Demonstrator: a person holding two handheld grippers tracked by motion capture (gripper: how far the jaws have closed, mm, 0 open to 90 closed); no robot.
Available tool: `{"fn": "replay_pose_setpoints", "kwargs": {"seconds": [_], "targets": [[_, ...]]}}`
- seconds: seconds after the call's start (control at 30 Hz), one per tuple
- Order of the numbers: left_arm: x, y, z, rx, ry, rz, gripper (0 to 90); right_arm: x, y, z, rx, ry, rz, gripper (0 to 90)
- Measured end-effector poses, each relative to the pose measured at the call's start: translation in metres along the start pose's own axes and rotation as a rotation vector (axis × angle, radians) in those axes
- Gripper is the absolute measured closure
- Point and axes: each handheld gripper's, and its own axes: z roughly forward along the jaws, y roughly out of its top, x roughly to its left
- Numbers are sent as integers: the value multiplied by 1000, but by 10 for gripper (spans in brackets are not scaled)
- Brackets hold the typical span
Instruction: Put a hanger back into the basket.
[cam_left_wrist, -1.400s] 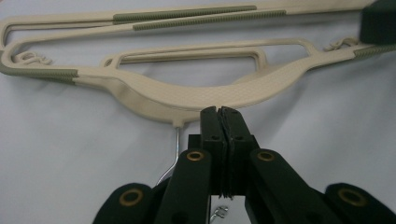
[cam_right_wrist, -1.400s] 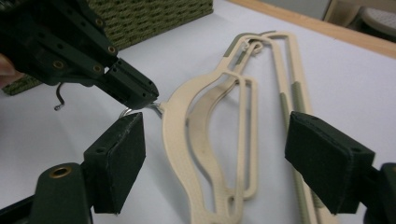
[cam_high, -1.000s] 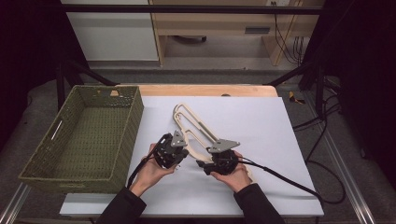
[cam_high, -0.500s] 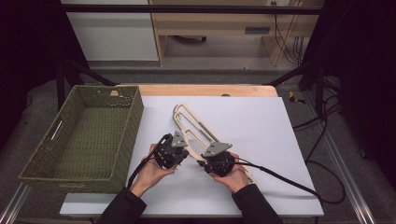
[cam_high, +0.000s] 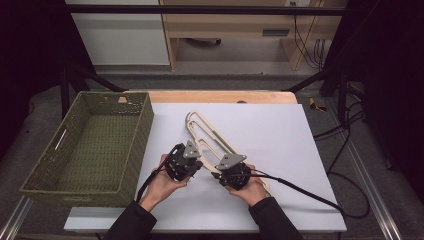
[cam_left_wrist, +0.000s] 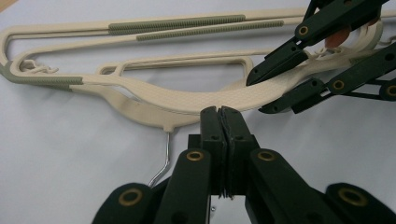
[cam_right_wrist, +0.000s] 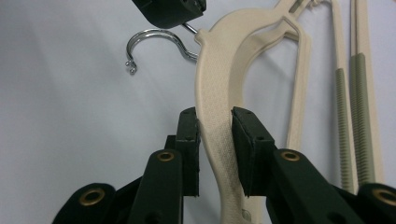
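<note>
While lying flat on white table sheet (cam_high: 280, 130) just right of green basket (cam_high: 85, 150), cream hanger (cam_high: 212, 137) sits between both grippers. Right gripper (cam_right_wrist: 215, 126): jaws just closing, pads clamped on hanger's curved shoulder. Left gripper (cam_left_wrist: 221, 122): jaws pressed together, apparently on chrome hook (cam_right_wrist: 156, 44) at hanger's neck; grip itself hidden. Person's hands near sheet's front edge.

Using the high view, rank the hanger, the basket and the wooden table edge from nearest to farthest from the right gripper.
1. Hanger: gripped in the right gripper, running up and left from it.
2. Basket: to the left, past the left gripper.
3. Wooden table edge: at the far side of the white sheet.
</note>
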Motion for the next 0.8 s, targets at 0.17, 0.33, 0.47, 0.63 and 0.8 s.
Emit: {"fn": "replay_pose_setpoints", "kwargs": {"seconds": [0.17,0.33,0.47,0.63,0.8], "targets": [[5,1,-14,-92,-13,-34,665,0,1,-3,-24,1,-22,755],[9,3,-35,-200,-2,-76,471,-1,2,-8,-33,-8,-32,764],[13,1,-60,-291,2,-92,361,-3,4,-15,-43,-30,-42,776],[15,-2,-82,-369,19,-79,217,-7,5,-23,-57,-62,-35,788],[17,-5,-91,-384,37,-72,136,-13,4,-34,-73,-100,-23,805]]}}
